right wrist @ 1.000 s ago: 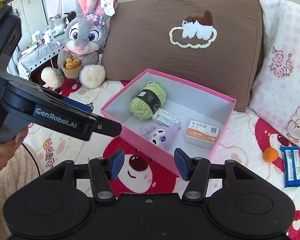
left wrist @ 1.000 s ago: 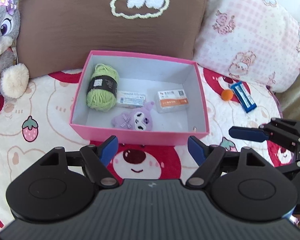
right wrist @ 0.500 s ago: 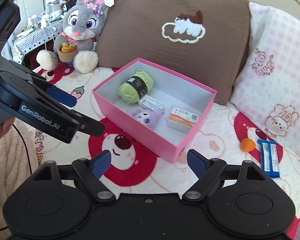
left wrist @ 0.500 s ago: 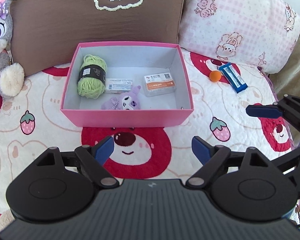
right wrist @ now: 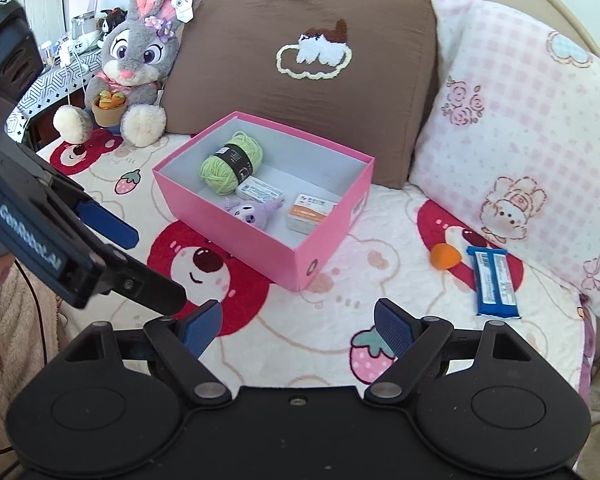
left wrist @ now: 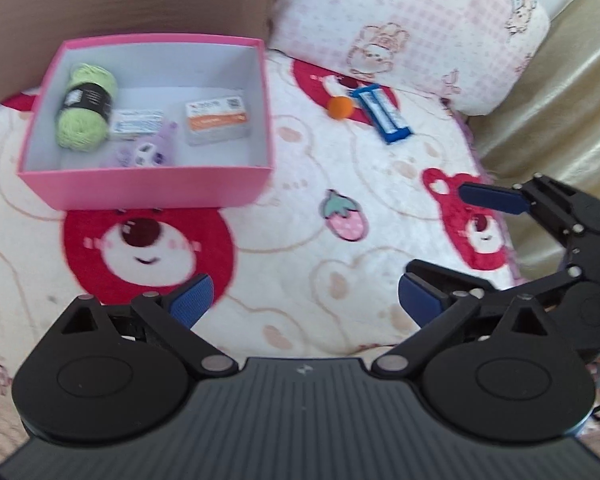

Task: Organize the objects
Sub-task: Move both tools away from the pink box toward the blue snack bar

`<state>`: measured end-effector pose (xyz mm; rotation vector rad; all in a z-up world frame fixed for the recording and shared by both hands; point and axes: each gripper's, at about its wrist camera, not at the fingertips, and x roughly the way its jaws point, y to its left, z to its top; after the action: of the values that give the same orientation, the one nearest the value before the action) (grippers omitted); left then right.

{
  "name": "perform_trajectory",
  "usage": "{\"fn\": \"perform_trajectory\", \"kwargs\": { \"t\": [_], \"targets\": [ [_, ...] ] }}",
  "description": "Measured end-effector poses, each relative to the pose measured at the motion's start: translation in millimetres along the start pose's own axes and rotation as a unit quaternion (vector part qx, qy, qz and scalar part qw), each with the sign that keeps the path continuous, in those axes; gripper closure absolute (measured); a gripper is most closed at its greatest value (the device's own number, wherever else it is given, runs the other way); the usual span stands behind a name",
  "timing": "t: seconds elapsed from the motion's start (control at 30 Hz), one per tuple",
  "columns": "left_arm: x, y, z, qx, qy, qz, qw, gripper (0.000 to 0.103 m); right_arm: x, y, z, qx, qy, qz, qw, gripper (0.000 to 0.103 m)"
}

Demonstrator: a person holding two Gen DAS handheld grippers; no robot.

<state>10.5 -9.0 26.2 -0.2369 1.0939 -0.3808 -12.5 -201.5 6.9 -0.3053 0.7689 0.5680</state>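
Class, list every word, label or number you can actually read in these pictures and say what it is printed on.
"GenRobot.AI": side of the left gripper.
Yarn ball band: too small.
Two small boxes in the pink box: print blurred.
Blue snack bar: unreadable.
Plush rabbit tag: unreadable.

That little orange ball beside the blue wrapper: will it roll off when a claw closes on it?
Probably yes: the orange ball looks round and small, so a nudge could send it off. The soft blanket should slow it. It lies close beside the blue wrapper, so that may shift too.
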Motion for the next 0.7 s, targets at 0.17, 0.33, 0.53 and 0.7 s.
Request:
{"fn": "perform_trajectory", "kwargs": {
  "t": [0.17, 0.33, 0.53, 0.7],
  "targets": [
    [9, -25, 5, 0.003, -0.004, -0.018, 0.9998, 0.003, -14, -16, -15, -0.003, -0.017, -0.022, 1.0, 0.017],
    [22, -57, 14, 0.05, -0.02, 0.017, 0.9984, 0.003, -26, -37, -26, 0.003, -0.031, -0.044, 0.999, 0.017],
    [41, -90, 34, 0.09, -0.038, 0.027, 0.9949, 0.003, -28, -68, -30, 0.019, 0.0, -0.08, 0.997, 0.016],
    [63, -111, 51, 0.115, -0.05, 0.043, 0.9912, 0.003, -30, -97, -36, 0.069, -0.004, -0.08, 0.994, 0.016]
  ]
}}
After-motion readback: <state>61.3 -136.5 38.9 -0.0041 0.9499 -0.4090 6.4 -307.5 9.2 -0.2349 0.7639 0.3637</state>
